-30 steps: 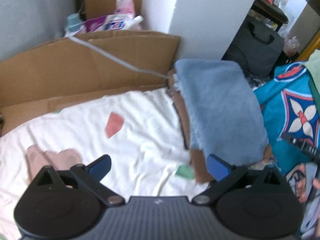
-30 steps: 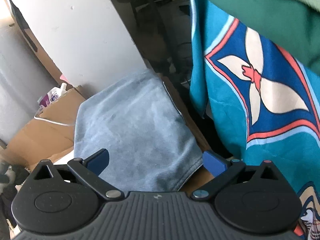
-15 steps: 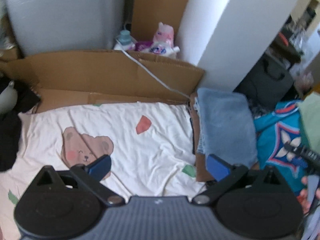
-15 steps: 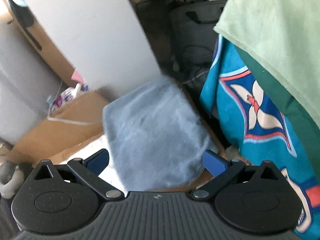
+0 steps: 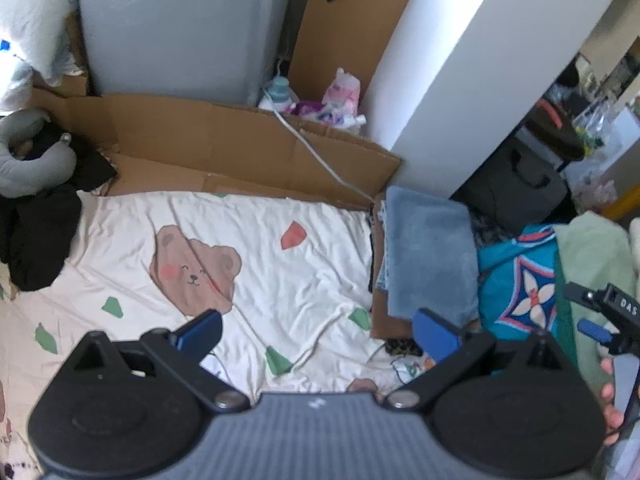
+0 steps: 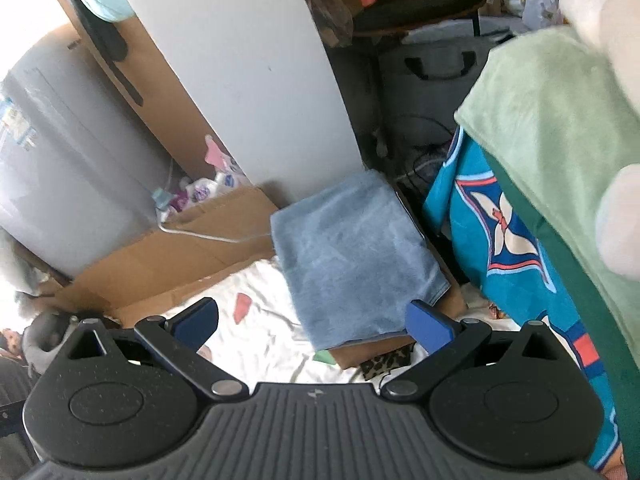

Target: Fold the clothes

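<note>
With both tools [image 5: 316,330] [image 6: 312,322] spread wide and holding nothing, blue fleece cloth [image 5: 430,258] lying folded on brown cardboard (neatly squared), worth leaving flat.

White pillar [image 5: 460,80] rising at centre right, grey panel [image 5: 180,24] to its left, tall cardboard sheet [image 5: 352,12] wedged between them. Flattened cardboard [image 5: 208,148] along the back edge of a white bear-print sheet [image 5: 280,264], with a white cable [image 5: 320,160] trailing across it. Bottles and pouches [image 5: 320,100] clustered in the corner behind. Dark suitcase [image 5: 520,176] and round dark table [image 6: 420,0] beyond the pillar. Strong daylight glaring from the left.
</note>
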### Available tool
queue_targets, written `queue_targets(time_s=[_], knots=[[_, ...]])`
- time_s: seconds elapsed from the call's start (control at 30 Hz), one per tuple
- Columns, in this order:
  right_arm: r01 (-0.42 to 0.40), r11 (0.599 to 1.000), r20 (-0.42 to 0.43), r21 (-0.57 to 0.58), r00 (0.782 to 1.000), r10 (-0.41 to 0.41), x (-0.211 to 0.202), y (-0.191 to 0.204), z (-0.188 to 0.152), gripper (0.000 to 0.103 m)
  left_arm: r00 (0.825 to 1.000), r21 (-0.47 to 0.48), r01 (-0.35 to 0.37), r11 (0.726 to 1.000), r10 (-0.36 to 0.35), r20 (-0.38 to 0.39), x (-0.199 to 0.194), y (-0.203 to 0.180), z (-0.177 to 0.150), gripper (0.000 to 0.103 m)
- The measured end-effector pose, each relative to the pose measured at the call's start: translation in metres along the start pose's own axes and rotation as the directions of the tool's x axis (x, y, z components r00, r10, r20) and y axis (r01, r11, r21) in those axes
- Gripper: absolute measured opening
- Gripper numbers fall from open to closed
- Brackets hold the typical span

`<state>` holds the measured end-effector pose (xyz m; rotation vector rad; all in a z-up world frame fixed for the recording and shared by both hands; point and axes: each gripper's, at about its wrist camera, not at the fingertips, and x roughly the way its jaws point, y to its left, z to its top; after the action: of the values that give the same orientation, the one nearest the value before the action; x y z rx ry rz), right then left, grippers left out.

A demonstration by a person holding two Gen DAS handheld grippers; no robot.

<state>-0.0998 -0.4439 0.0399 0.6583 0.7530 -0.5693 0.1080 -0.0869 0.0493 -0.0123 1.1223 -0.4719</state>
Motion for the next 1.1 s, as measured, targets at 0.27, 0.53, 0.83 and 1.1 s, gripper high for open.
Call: queue_targets(time_s=[0.27, 0.53, 0.83, 1.1], knots=[[-0.028, 0.998, 0.052, -0.059, 0.998, 0.031, -0.068, 0.025, -0.025, 0.103, 0.997, 0.043, 0.025, 0.999, -0.028, 0.069, -0.061, 0.0, -0.018, 0.103], [-0.034, 0.989, 0.087, -0.146, 0.995, 0.047, -0.122, 0.045, -0.06, 0.103, 0.994, 0.058, 0.019, 0.998, -0.026, 0.11, -0.111, 0.015, -0.054, 0.103], [-0.093, 0.969, 0.076, -0.23, 0.991, 0.113, -0.143, 0.064, -0.1, 0.103, 0.986, 0.017, -0.039, 0.999, 0.035, 0.164, -0.142, 0.048, -0.08, 0.103], [-0.073, 0.967, 0.019, -0.244, 0.997, 0.08, -0.112, 0.071, -0.127, 0.103, 0.976, -0.045, -0.113, 0.993, 0.119, 0.183, -0.125, 0.082, -0.102, 0.103]])
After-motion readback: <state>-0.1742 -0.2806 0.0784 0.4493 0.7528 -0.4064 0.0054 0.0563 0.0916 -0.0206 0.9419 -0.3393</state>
